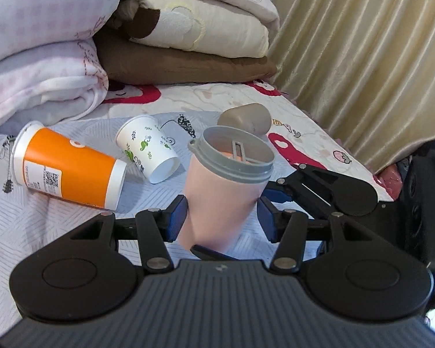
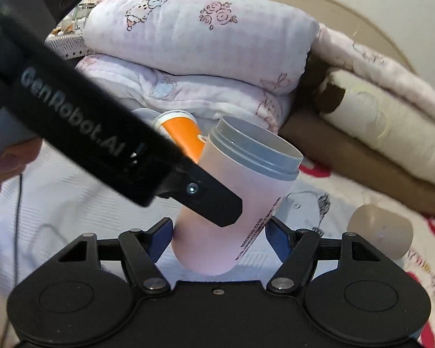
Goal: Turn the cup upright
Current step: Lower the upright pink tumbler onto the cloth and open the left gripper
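Left wrist view: a bed point(image 1: 58, 203) carries folded quilts point(image 1: 43, 43) at the back, beside a curtain point(image 1: 362, 58). An orange cup point(image 1: 69, 171) and a white cup point(image 1: 148, 148) lie on their sides, with a beige lid point(image 1: 246, 117) behind. Nearly upright and tilted, mouth up, the pink cup point(image 1: 217, 200) sits between both grippers. The left gripper point(image 1: 221, 217) pads flank it narrowly; whether they press it, I cannot tell. In the right wrist view the right gripper point(image 2: 220, 237) brackets the cup's base likewise, contact unclear
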Demonstrator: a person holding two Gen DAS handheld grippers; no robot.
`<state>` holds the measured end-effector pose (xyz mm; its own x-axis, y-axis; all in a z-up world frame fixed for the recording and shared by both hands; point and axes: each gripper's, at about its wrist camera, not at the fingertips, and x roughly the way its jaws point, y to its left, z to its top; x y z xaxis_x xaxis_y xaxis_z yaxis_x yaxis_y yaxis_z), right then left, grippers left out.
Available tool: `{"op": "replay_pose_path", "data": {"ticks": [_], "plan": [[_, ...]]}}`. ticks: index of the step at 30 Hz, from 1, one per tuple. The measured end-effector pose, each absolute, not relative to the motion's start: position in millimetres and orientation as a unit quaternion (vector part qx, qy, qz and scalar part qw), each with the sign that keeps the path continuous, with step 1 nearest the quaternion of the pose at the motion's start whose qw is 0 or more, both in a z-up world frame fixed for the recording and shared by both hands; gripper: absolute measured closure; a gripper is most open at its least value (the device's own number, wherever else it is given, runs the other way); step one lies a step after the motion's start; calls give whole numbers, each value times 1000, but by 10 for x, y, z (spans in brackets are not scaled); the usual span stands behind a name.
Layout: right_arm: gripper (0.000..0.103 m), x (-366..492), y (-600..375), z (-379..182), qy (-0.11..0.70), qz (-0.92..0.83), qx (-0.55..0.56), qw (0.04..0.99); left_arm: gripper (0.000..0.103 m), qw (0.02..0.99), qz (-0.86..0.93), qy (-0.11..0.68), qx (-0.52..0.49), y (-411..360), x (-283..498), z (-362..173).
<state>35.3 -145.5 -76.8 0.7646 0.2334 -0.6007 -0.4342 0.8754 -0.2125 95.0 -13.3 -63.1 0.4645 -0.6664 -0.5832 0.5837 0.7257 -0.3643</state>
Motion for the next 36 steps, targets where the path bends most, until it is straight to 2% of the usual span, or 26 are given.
{"op": "replay_pose_path", "data": {"ticks": [10, 19, 36], "plan": [[28, 412, -1326, -1109, 245, 135, -269, 922, 52, 839, -376, 383, -88, -130, 1045, -836], [30, 527, -1487, -1115, 297, 142, -207, 921, 53, 825, -385, 399, -102, -158, 1057, -926], [31, 550, -1503, -1096, 291, 157, -203, 922, 53, 827, -358, 418, -115, -146, 1082, -982]]}}
